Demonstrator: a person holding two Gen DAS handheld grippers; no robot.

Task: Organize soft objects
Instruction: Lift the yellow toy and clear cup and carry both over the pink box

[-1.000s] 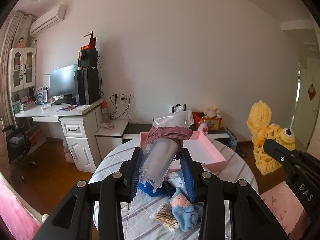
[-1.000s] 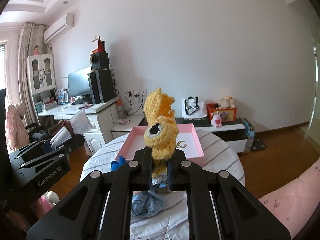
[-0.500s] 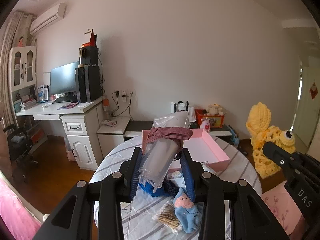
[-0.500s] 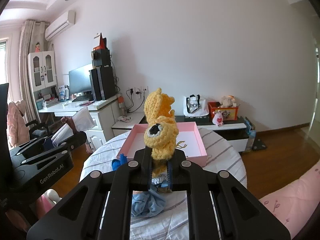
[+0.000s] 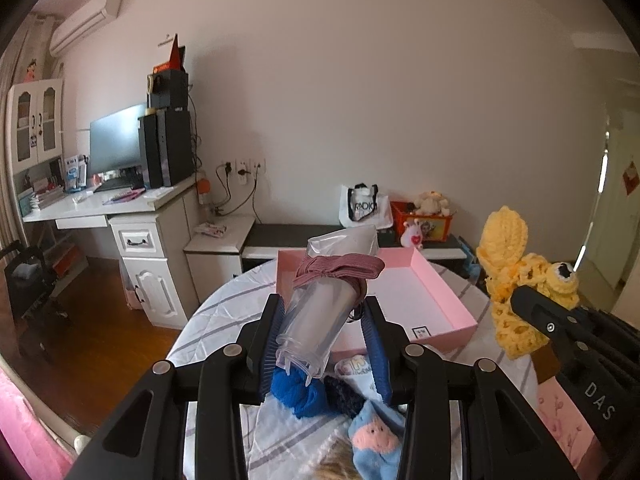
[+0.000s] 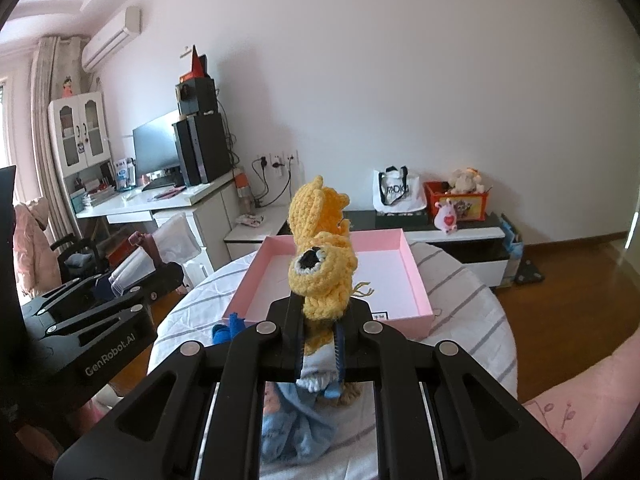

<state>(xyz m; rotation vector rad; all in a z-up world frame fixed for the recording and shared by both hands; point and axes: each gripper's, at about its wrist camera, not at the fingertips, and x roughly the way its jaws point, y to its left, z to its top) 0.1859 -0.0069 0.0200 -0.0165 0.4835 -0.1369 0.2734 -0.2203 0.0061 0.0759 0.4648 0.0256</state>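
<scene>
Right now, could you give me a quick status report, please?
Left gripper shut on clear packet. Right gripper shut on yellow crochet toy. Pink tray ahead, path clear.

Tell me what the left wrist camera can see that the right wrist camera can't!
Only the left wrist view shows the round blue knitted ball and the light-blue sock with a pink pig face lying on the table.

Only the right wrist view shows the peach jacket draped over a chair and the crumpled pale-blue cloth.

Both show the shallow pink cardboard tray, the yellow crocheted toy clamped in the right hand-held gripper, and the clear plastic bag with a mauve band in the left hand-held gripper.
</scene>
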